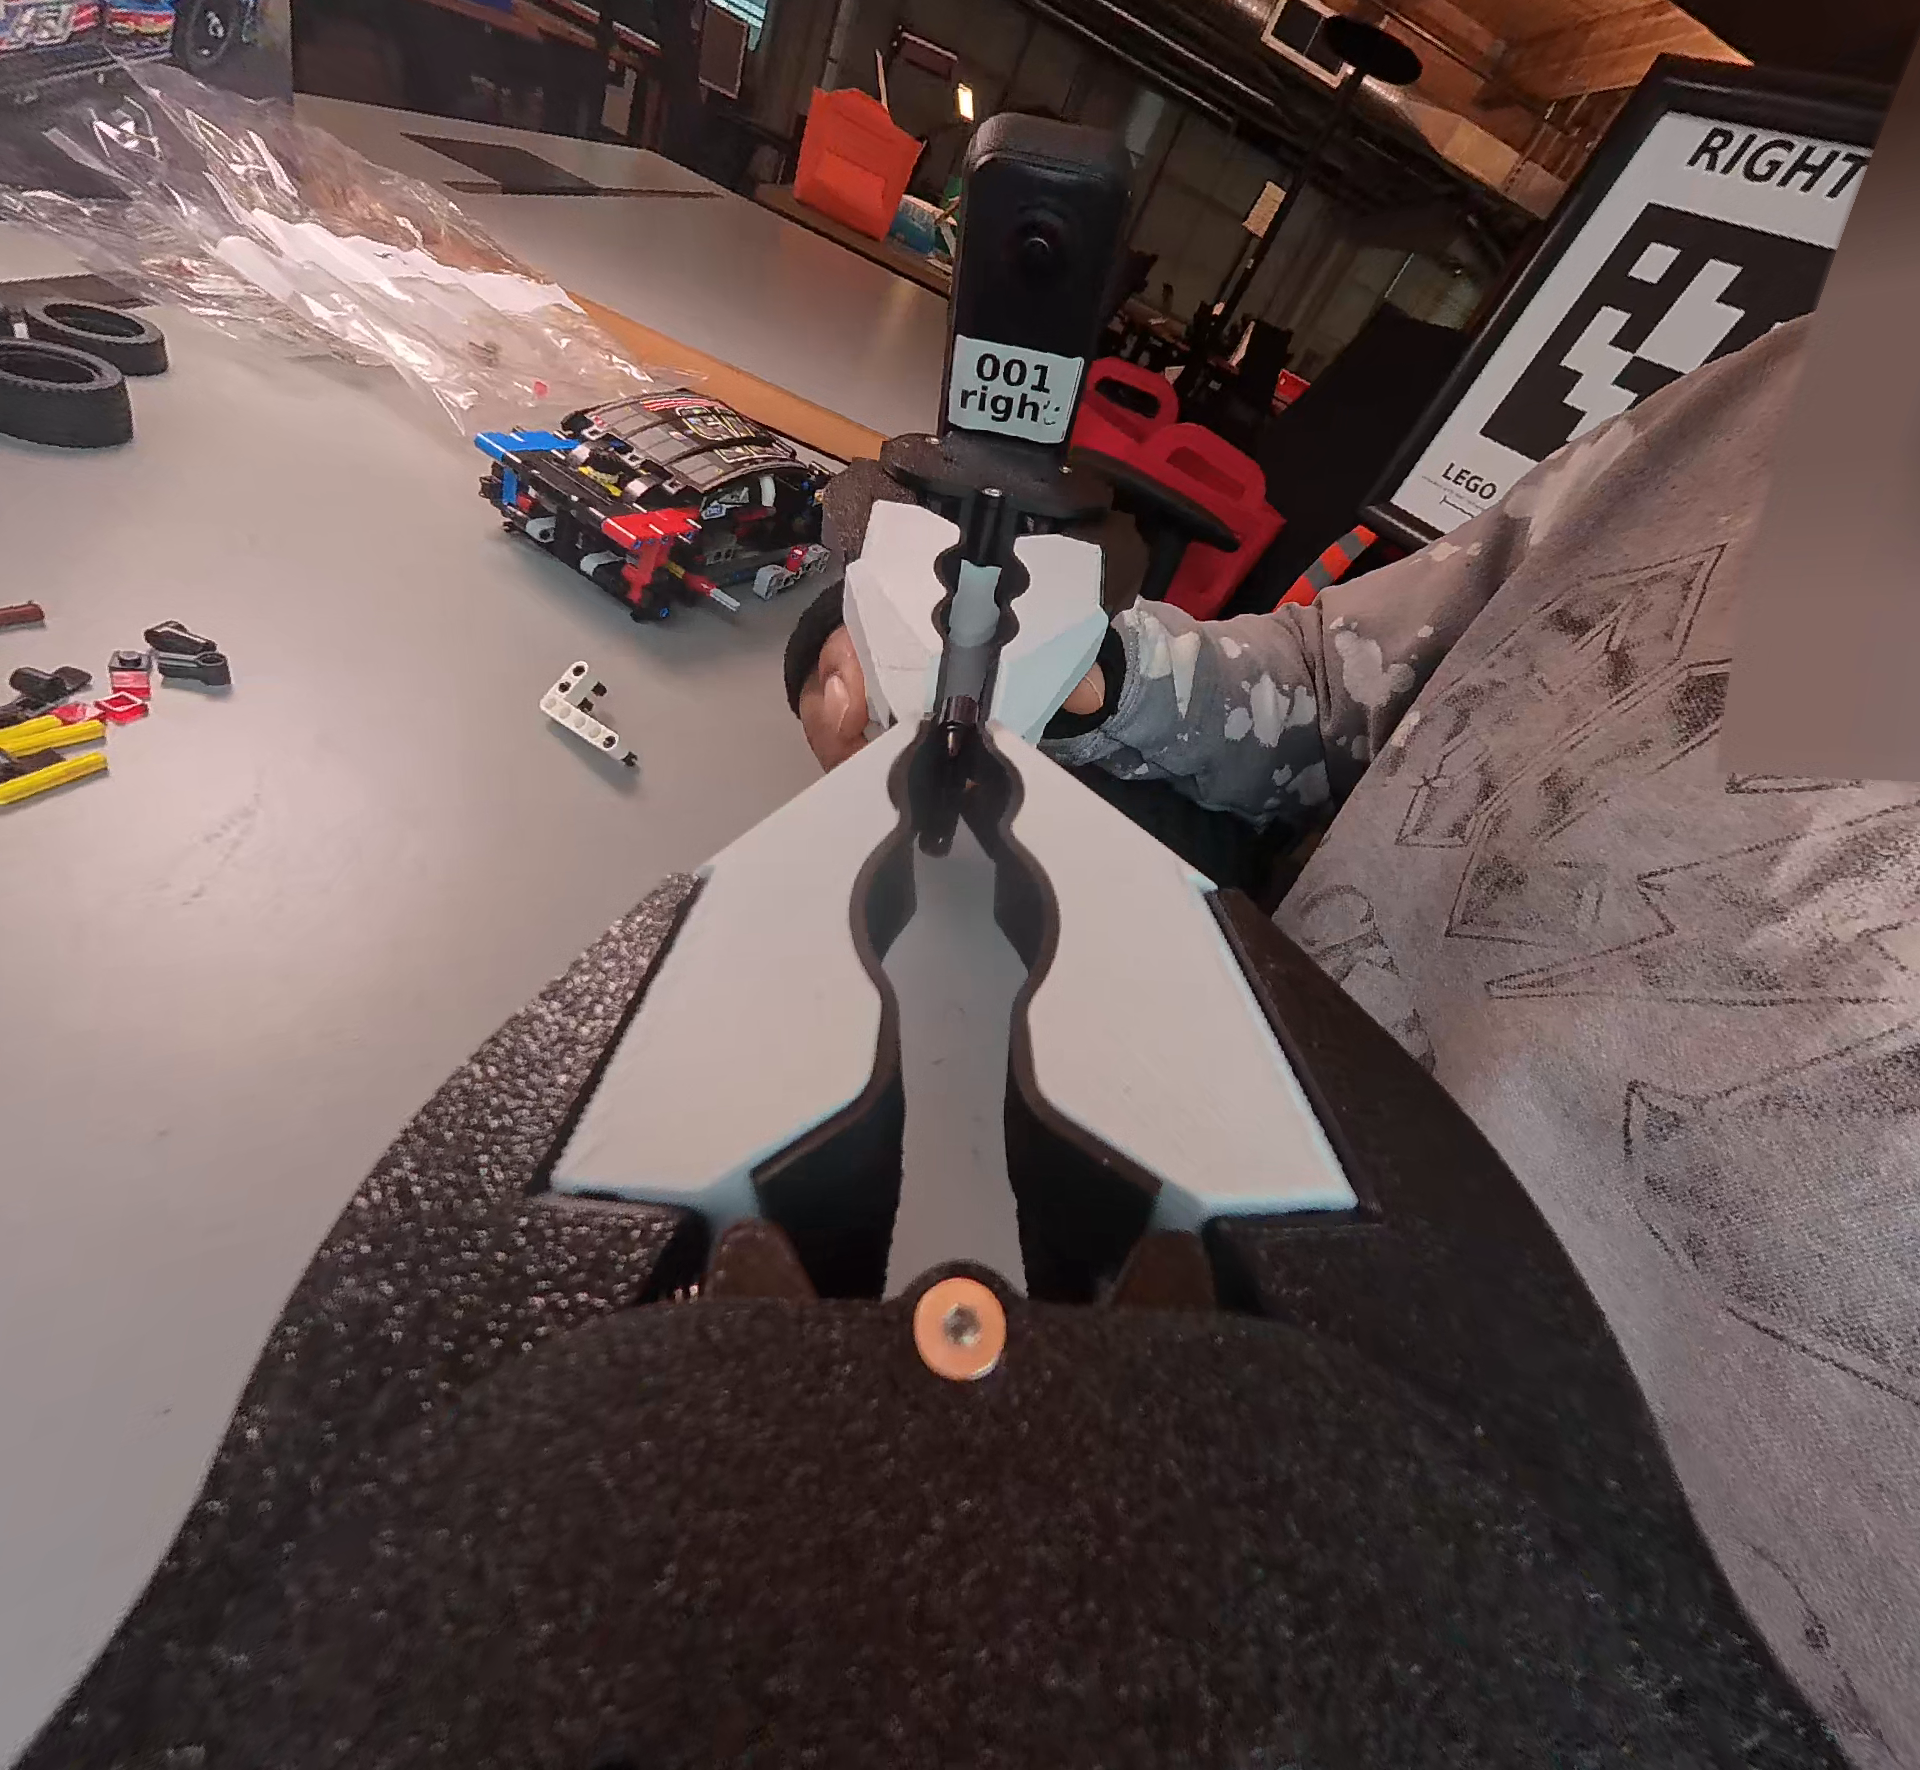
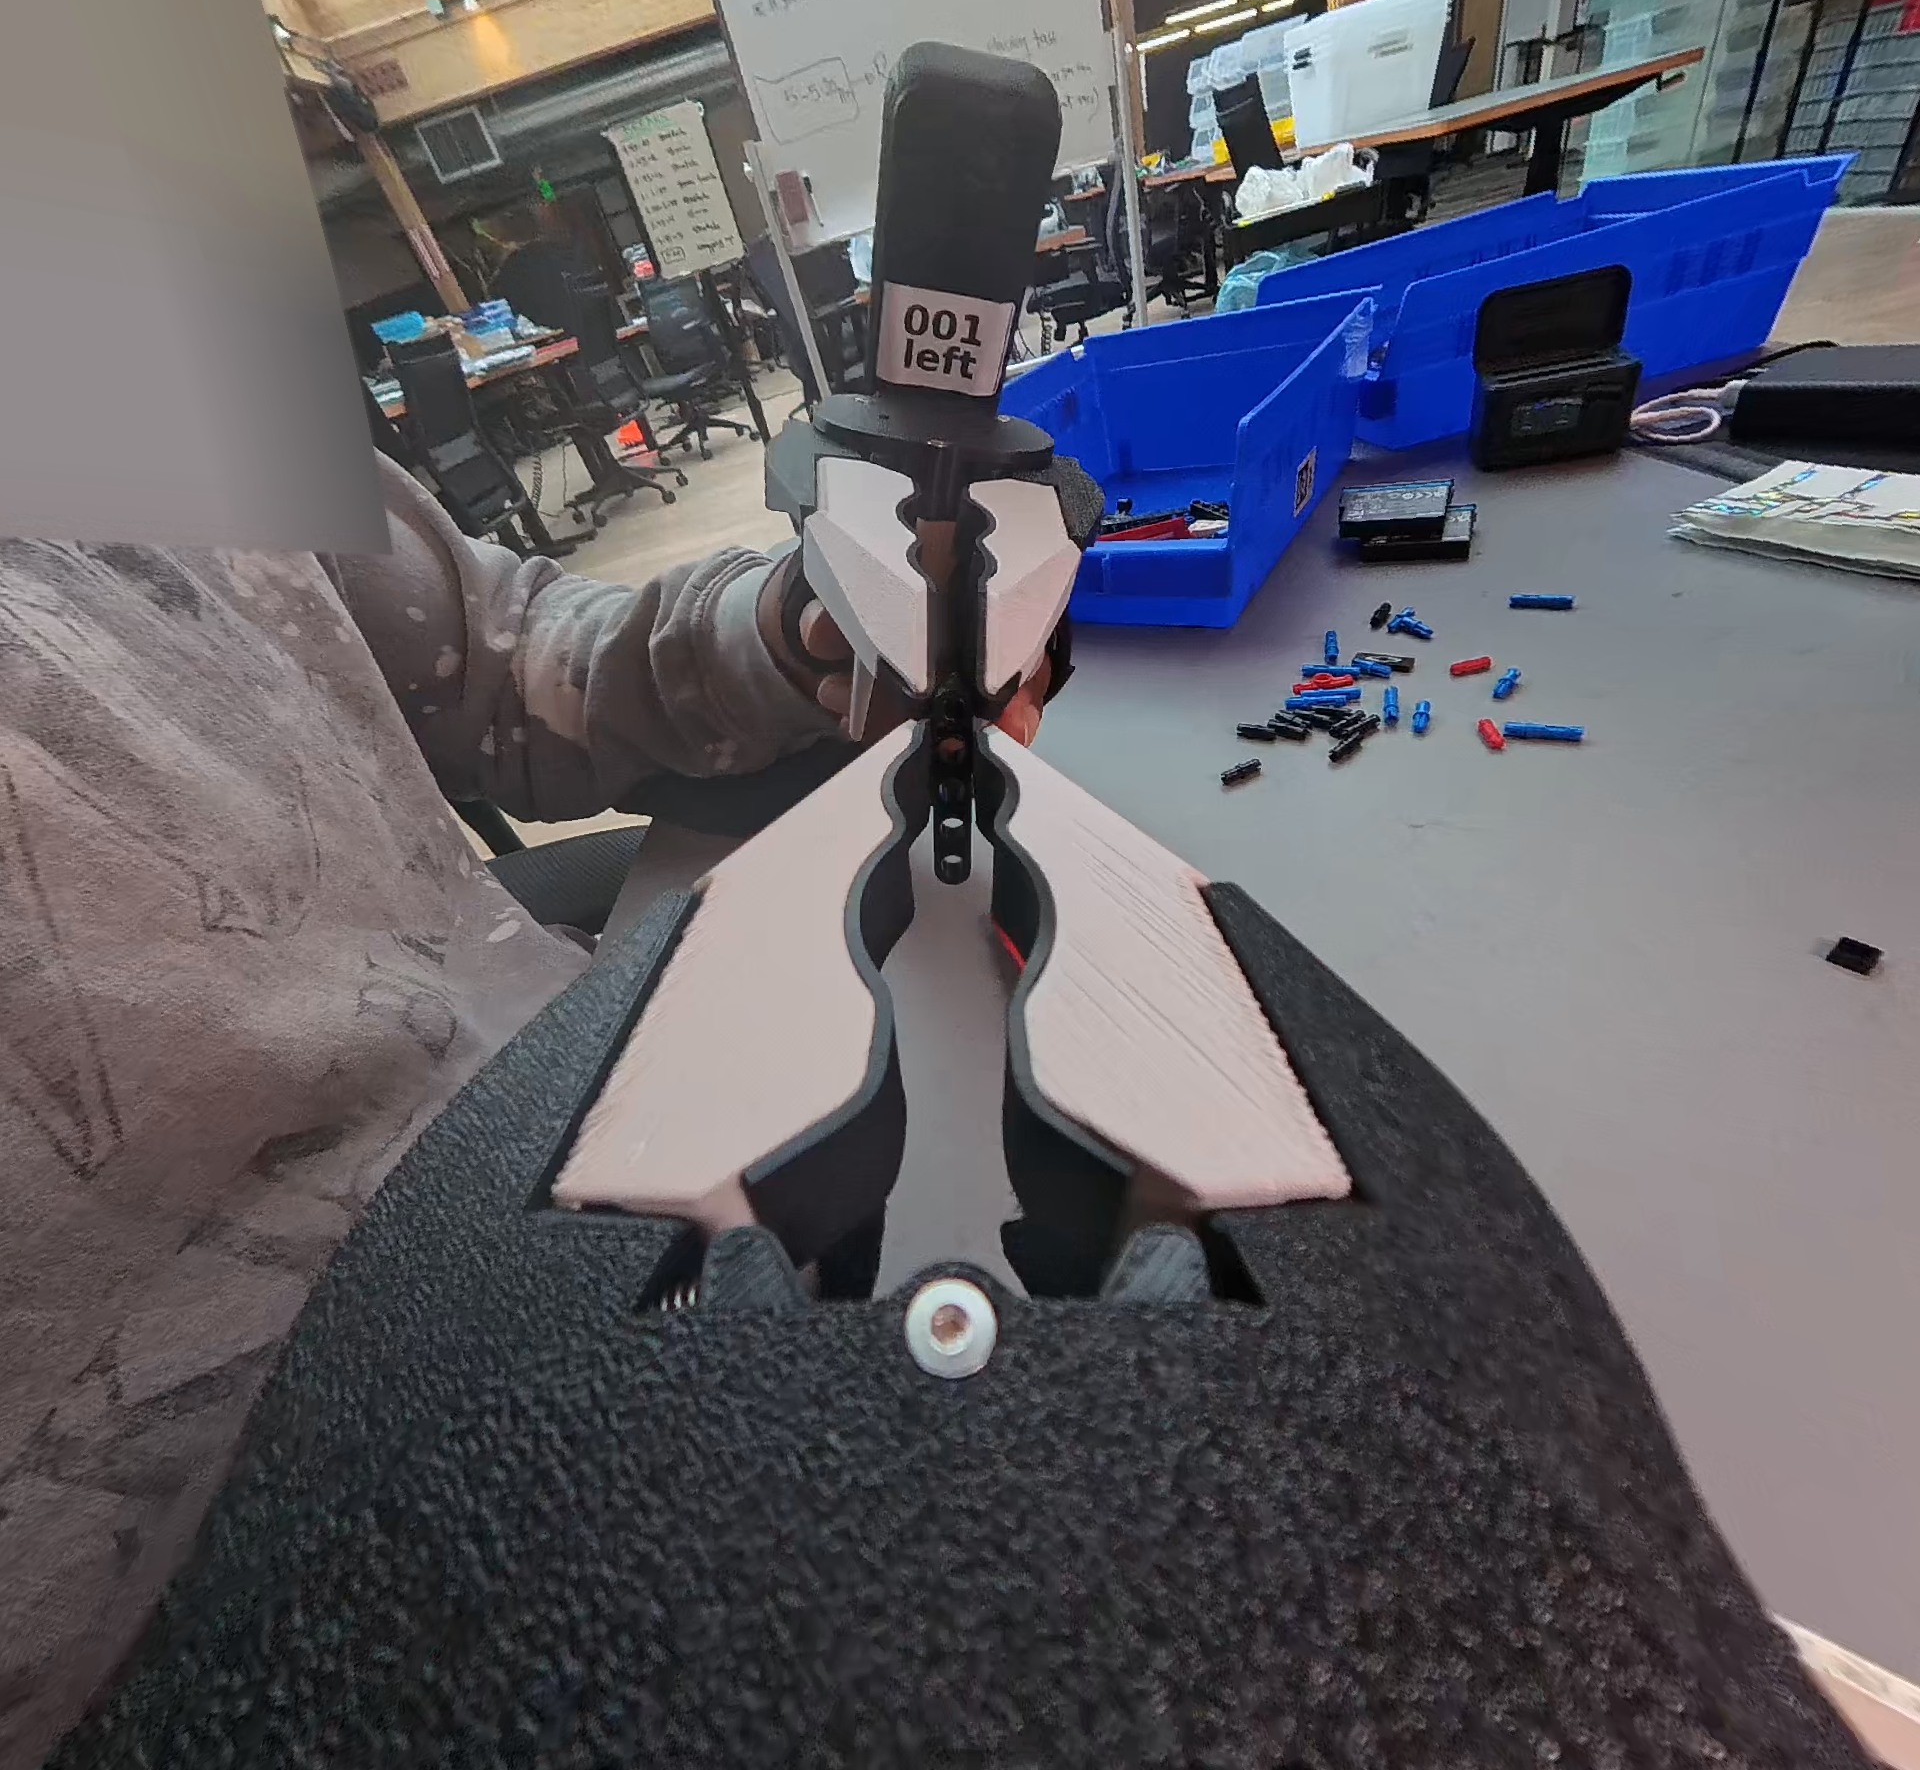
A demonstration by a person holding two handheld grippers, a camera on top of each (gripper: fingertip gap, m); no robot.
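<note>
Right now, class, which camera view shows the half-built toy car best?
The left wrist view. The half-built toy car lies in plain sight on the grey table, beyond the left claw, with black tyres farther left. The right wrist view shows nothing of it, only loose pins and a blue bin.

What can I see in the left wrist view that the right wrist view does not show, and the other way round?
Only the left wrist view shows the partly built toy car, two black tyres, clear plastic bags and yellow pieces. Only the right wrist view shows the blue bins, the scattered blue, black and red pins and a whiteboard. Both show the grey table and the two claws meeting tip to tip, the left claw and right claw each closed on a small black piece.
</note>
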